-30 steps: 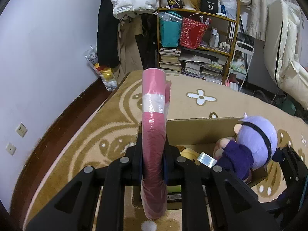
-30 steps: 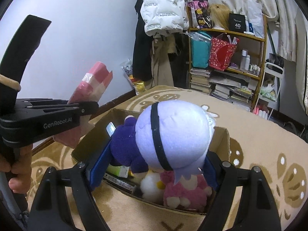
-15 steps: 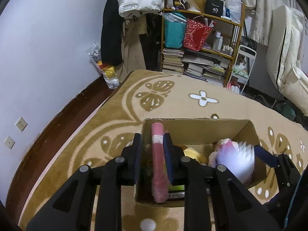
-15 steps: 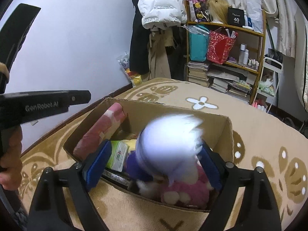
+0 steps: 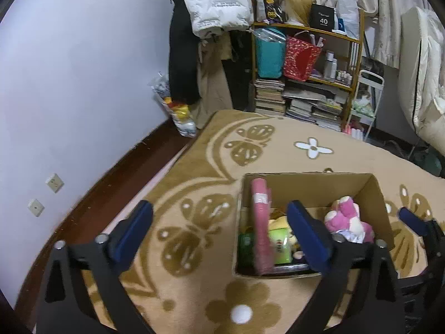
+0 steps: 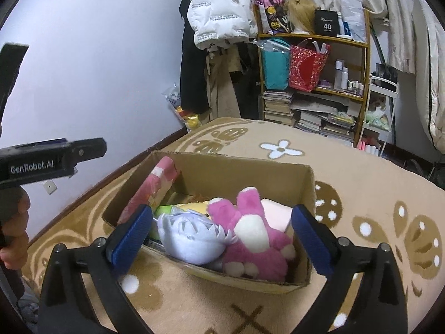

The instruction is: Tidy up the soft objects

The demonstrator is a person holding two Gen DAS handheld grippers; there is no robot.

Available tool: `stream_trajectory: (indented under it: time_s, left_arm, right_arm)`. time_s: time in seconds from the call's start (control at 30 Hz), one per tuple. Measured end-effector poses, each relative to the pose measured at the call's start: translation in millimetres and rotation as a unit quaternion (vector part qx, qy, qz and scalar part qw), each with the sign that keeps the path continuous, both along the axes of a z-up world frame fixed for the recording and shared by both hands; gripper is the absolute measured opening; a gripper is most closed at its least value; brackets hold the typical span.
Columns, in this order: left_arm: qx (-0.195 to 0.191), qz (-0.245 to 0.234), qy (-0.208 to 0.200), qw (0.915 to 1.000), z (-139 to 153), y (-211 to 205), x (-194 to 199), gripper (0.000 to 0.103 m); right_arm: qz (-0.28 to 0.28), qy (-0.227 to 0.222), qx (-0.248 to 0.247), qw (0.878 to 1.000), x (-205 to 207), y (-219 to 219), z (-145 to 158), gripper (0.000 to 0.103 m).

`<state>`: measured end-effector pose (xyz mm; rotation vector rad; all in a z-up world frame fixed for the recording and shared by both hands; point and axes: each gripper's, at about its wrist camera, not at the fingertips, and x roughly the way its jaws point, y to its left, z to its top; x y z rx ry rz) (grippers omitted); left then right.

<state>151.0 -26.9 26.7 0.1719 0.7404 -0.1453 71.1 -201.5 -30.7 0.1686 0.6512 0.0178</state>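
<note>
A cardboard box stands on the rug. Inside it a pink roll leans along the left wall. A purple-haired doll lies face down beside a pink and white plush. My left gripper is open and empty above the box's left edge. My right gripper is open and empty just above the two plush toys. The left gripper's body also shows at the left of the right wrist view.
A tan patterned rug covers the floor. A wooden shelf with books, bags and bottles stands at the back wall. Hanging coats and a plastic bag of toys sit left of it. Bedding is at the right.
My left gripper opened and let go of the pink roll, which now rests in the box. My right gripper opened and dropped the purple-haired doll into the box. Both grippers drew back.
</note>
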Motion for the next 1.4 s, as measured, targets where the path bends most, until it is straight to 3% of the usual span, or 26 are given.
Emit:
stream_trajectory:
  time_s: [0.23,0.43,0.6,0.83,1.07,1.4]
  left_arm:
    - [-0.017,0.004,0.005,0.9998,13.5,13.2,-18.0,0.101]
    - [-0.004,-0.002,-0.031,0.9995,28.5,10.9,-47.3,0.103]
    - [-0.025,0.001,-0.046,0.9986,44.6,20.5,-62.7,0.103]
    - [-0.018,0.011,-0.089,0.9958,62.0,30.4,-93.6,0.103]
    - [-0.021,0.012,-0.12,0.9924,65.7,42.3,-132.7,0.103]
    - [0.0,-0.009,-0.115,0.9933,47.0,40.7,-166.2,0.103]
  right_arm:
    - [-0.021,-0.001,0.006,1.0,-17.8,-5.2,16.3,0.103]
    - [-0.039,-0.016,0.01,0.999,-39.8,-12.8,37.5,0.103]
    - [-0.043,-0.022,-0.002,0.999,-58.2,-13.4,52.4,0.103]
    - [-0.042,-0.04,-0.01,0.998,-85.3,-9.2,72.4,0.103]
    - [-0.06,-0.08,-0.008,0.995,-123.1,-5.8,84.1,0.103]
    - [-0.052,-0.071,0.011,0.996,-142.4,-1.3,66.8,0.103]
